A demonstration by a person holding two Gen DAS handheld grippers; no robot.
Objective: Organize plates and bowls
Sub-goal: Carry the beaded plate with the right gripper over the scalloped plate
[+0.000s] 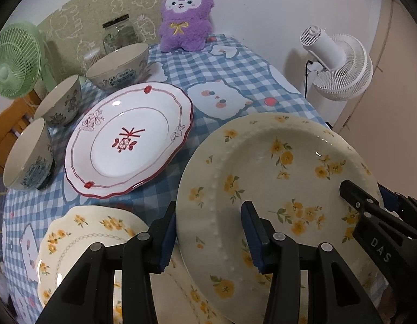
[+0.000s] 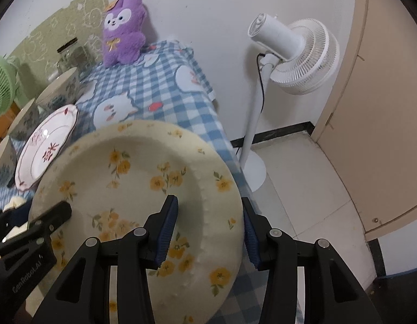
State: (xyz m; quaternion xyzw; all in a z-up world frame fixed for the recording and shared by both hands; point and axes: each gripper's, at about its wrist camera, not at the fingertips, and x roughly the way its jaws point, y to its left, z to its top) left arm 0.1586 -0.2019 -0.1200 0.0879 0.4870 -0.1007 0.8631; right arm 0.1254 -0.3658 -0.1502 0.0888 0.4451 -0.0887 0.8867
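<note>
- We hold the yellow-flowered plate (image 1: pixel 276 178) with both the left gripper (image 1: pixel 209 232) and right gripper (image 2: pixel 209 229), each clamping its rim.
- Left of it, the red-rimmed plate (image 1: pixel 130 140) and three bowls (image 1: pixel 59 102) remain unstacked.

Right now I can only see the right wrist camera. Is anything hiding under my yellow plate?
Observer: Yes. A second plate with yellow flowers lies on the table, partly beneath the held plate.
Operator: Is my left gripper really on the plate? I only see one finger.
Observer: Yes. The left gripper has the rim between its fingers, one inside the plate and one outside the edge.
</note>
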